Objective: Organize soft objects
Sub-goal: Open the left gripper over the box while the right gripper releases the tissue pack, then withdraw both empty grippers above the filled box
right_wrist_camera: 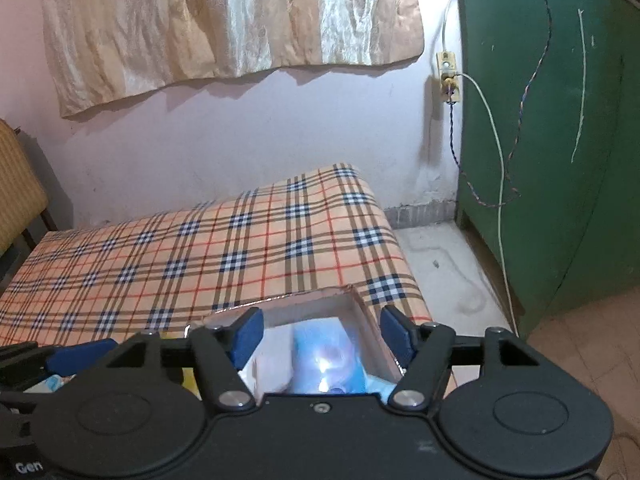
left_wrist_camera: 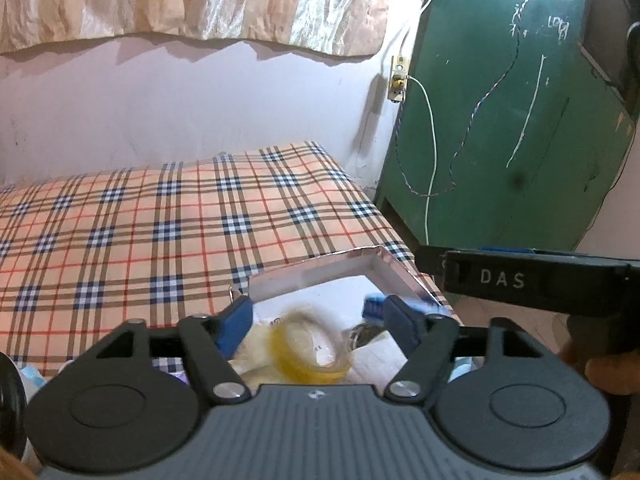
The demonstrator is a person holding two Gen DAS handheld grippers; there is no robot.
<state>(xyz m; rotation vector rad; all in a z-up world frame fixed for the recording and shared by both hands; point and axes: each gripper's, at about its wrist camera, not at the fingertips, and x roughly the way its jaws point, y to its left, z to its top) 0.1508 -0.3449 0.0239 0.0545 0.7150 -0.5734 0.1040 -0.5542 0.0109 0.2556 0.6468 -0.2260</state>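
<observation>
While both hand-held grippers, left and right, hover open and empty, soft items already lie inside the foil-lined box on the plaid bed; remaining work cannot be judged.

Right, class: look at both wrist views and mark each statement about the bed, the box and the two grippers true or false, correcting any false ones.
1. The bed cover is plaid. True.
2. The cupboard is red. False: it is green.
3. The left gripper is clamped on a yellowish ring. False: its jaws stand apart, gripping nothing.
4. The foil-lined box sits on the bed's near corner. True.
5. The right gripper hovers over a blue item in the box. True.
</observation>
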